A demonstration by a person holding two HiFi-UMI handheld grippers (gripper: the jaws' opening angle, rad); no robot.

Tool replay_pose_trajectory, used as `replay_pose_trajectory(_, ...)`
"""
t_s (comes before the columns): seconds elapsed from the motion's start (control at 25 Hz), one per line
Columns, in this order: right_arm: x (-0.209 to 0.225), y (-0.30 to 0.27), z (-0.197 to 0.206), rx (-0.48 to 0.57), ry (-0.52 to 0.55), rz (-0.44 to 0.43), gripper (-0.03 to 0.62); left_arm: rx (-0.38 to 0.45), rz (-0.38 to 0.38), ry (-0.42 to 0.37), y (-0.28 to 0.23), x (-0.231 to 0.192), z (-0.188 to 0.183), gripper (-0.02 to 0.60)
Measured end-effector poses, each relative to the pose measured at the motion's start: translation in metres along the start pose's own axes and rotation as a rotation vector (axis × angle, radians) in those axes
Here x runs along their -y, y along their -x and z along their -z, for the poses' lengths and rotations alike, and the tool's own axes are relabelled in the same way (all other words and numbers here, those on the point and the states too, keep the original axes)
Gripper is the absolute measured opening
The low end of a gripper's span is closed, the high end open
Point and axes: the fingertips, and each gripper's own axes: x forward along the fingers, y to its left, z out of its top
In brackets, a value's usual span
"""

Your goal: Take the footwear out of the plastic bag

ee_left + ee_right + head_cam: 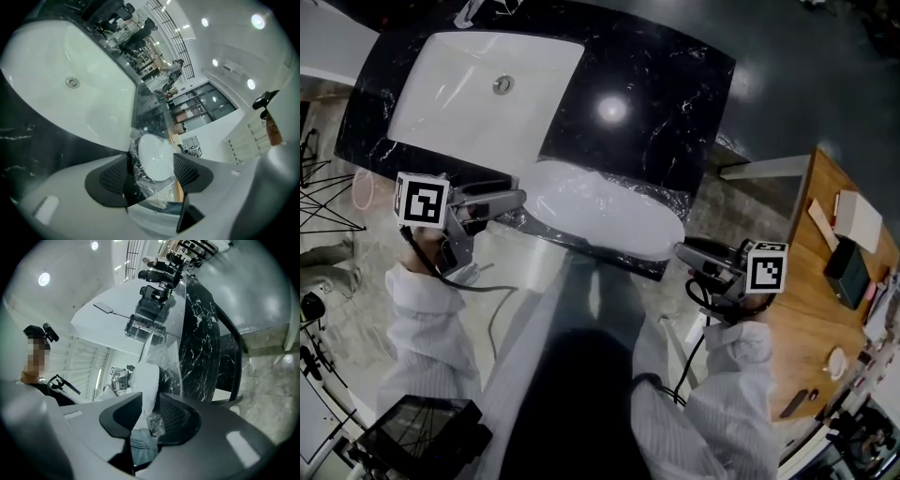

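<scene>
1. Head view, looking steeply down: a black marble countertop (656,84) with white veins holds a sunken white basin (469,89) with a round metal drain (502,84) on its left half.
2. White footwear (609,214) sealed in a clear plastic bag (667,194) lies along the counter's near edge, just right of the basin, partly overhanging it.
3. The left gripper (520,197) reaches in at the bag's left end. Left gripper view shows its jaws spread wide, with the bagged footwear and crinkled plastic between the pads but not squeezed.
4. The right gripper (680,248) meets the bag's right end. Right gripper view shows its jaws narrow, pinching the crumpled plastic with the white tip of the footwear inside.
5. Both grippers are held by a person in white sleeves (427,319), standing close against the counter.
6. To the right stands a wooden table (806,309) carrying a white notebook (859,218) and a dark box (847,272).
7. Pale stone floor tiles (506,262) lie under the counter; a dark, glossy floor (797,56) spreads beyond it.
8. A black screen device (422,431) sits at the lower left.
</scene>
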Motion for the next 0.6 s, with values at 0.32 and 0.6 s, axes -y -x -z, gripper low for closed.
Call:
replay_pose_trajectory(0.32, -0.005, -0.011, -0.010, 0.002, -0.028, -0.134, 0.130, -0.076, 0.018, -0.041, -0.015, 0.000, 0.008, 0.257)
replay_pose_trajectory(0.6, -0.012, -0.010, -0.010, 0.010, -0.036, -0.211, 0.136, -0.079, 0.066, -0.042, -0.020, 0.011, 0.012, 0.201)
